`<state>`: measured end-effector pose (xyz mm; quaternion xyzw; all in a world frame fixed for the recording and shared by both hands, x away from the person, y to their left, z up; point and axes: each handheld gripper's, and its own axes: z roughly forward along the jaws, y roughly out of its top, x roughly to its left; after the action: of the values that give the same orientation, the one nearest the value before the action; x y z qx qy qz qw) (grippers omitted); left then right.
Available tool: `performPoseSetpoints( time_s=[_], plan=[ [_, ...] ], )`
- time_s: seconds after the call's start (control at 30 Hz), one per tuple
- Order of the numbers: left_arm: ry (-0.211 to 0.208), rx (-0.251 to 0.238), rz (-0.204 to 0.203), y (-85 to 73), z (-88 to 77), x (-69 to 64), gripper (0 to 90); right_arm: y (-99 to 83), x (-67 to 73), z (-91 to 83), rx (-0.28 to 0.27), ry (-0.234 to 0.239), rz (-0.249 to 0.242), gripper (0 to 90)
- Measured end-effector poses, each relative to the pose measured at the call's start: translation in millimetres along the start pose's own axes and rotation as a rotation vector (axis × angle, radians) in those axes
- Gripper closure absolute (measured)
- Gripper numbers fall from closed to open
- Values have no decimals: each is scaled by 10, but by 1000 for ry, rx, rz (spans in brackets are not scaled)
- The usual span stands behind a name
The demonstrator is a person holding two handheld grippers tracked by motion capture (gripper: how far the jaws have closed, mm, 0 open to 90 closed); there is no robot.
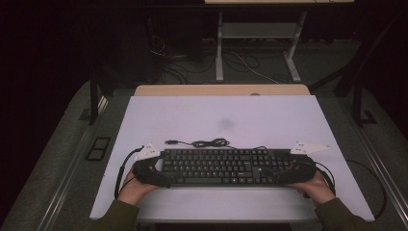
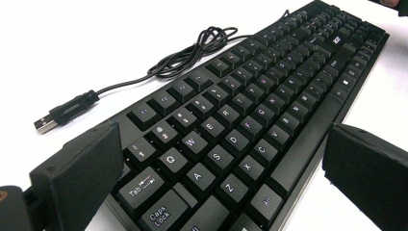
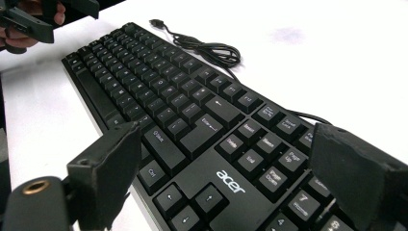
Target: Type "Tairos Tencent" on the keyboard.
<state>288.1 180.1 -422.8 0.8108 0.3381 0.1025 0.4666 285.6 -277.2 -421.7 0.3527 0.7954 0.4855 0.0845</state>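
While the black Acer keyboard (image 1: pixel 219 167) lies flat near the front edge of the white table (image 1: pixel 216 115), its ends sit between spread jaws. At its Tab end the left gripper (image 2: pixel 216 187) straddles it, jaws wide and clamping nothing; at the number-pad end the right gripper (image 3: pixel 231 187) does likewise. Behind it, the USB cable (image 1: pixel 207 143) lies coiled.

- High view: fixed above the person's side, facing forward and down; takes in the whole worktop (image 1: pixel 221 115), from well back.
- Left tool view: low and close, looking along the keyboard (image 2: pixel 250 120) from its Tab end.
- Right tool view: low and close, from the number-pad end.
- Shared by all three: keyboard and coiled cable (image 1: pixel 209 143).
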Motion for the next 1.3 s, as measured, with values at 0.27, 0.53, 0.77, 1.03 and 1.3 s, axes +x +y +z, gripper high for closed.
performPoseSetpoints(
  time_s=[0.27,0.53,0.77,1.03,1.3],
  plan=[
    [-4,2,4,3,6,-7,0,39,33,52,2,7,-7,111],
    [-6,4,1,4,15,-2,0,74,49,98,3,14,-2,112],
    [-11,4,2,11,31,-17,0,99,65,123,3,30,0,112],
    [-15,4,4,20,40,-21,0,124,83,150,0,36,-1,113],
    [-18,3,5,21,45,-20,0,158,118,217,6,45,-10,114]
  ],
)
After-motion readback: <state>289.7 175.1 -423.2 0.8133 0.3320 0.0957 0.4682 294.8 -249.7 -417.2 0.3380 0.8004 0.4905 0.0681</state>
